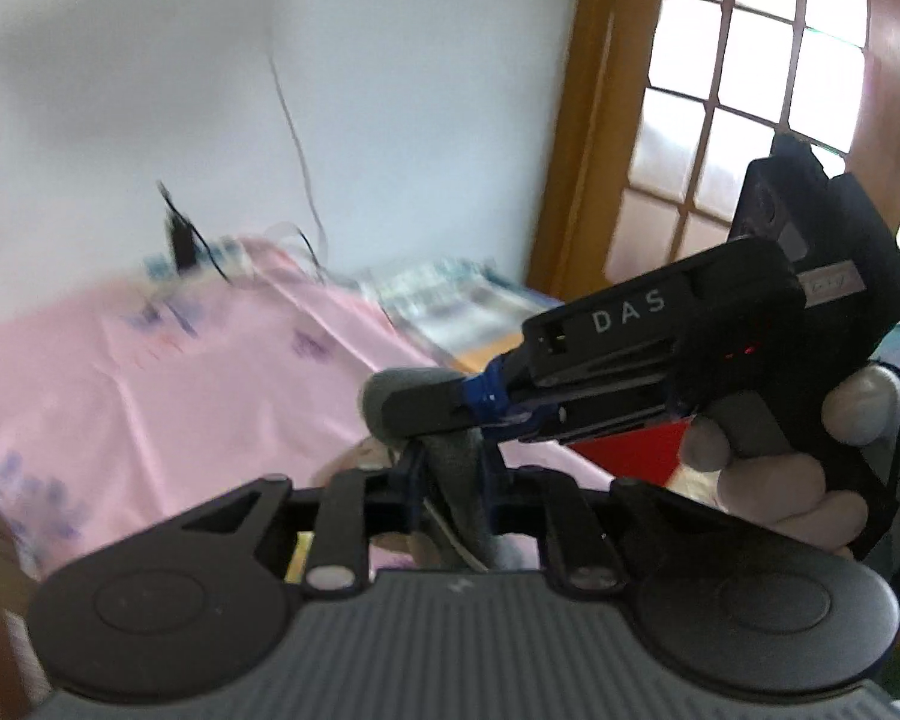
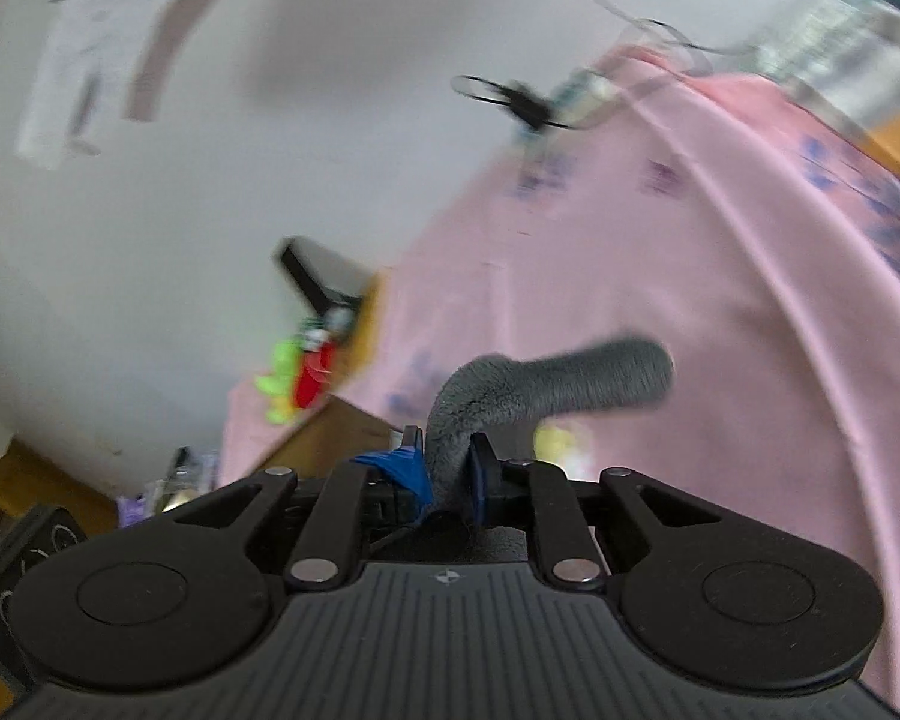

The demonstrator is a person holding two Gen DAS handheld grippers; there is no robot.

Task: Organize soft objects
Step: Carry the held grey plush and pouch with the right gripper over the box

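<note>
Right wrist: pink sheet [image 2: 660,300] beyond grey sock [image 2: 546,384].

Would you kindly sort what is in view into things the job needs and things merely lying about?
In the job:
- grey fuzzy soft piece
- left claw and right claw, both shut on it

Lying about:
- pink sheet
- black cable
- green and red toys

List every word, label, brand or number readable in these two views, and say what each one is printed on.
"DAS": pale letters on the black body of the right gripper, seen from the left wrist view.
Small pale label further back on the same gripper: marks too blurred to read.
Purple and blue prints on the pink sheet: too blurred to tell if they are text.
Right wrist view: nothing readable.
</note>
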